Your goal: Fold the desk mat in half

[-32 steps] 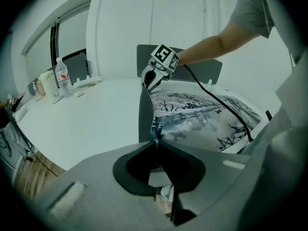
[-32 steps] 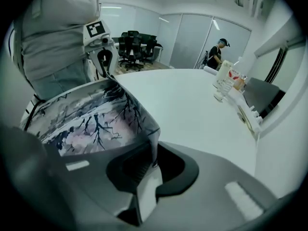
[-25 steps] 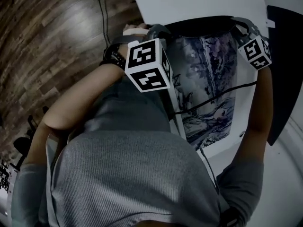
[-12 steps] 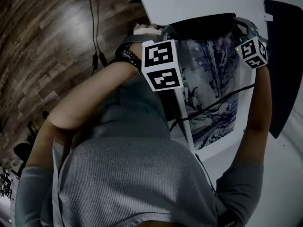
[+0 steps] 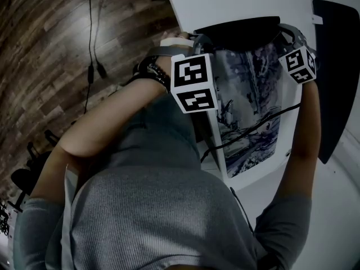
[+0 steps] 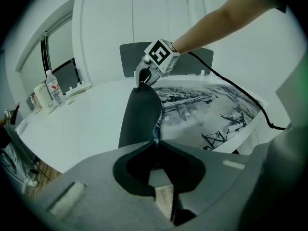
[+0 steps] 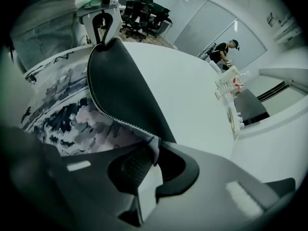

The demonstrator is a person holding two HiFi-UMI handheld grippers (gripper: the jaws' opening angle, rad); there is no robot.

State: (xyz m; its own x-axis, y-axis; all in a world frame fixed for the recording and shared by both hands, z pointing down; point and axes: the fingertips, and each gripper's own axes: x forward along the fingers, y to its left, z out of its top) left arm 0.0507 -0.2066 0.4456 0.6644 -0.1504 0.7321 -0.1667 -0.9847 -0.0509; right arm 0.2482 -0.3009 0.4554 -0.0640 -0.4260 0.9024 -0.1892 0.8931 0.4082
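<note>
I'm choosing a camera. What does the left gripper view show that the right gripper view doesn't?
Only the left gripper view: a bare forearm and a black cable over the desk mat. Only the right gripper view: office chairs and a distant person. Both: the mat's lifted edge, black underside showing, pinched by the left gripper and right gripper.

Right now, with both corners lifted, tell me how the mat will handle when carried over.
Probably floppy: the mat bends in a soft curve off the table, black underside showing. Likely light: the left tool and right tool hold the raised edge by corner pinches alone. The free edge may sag between them.
</note>
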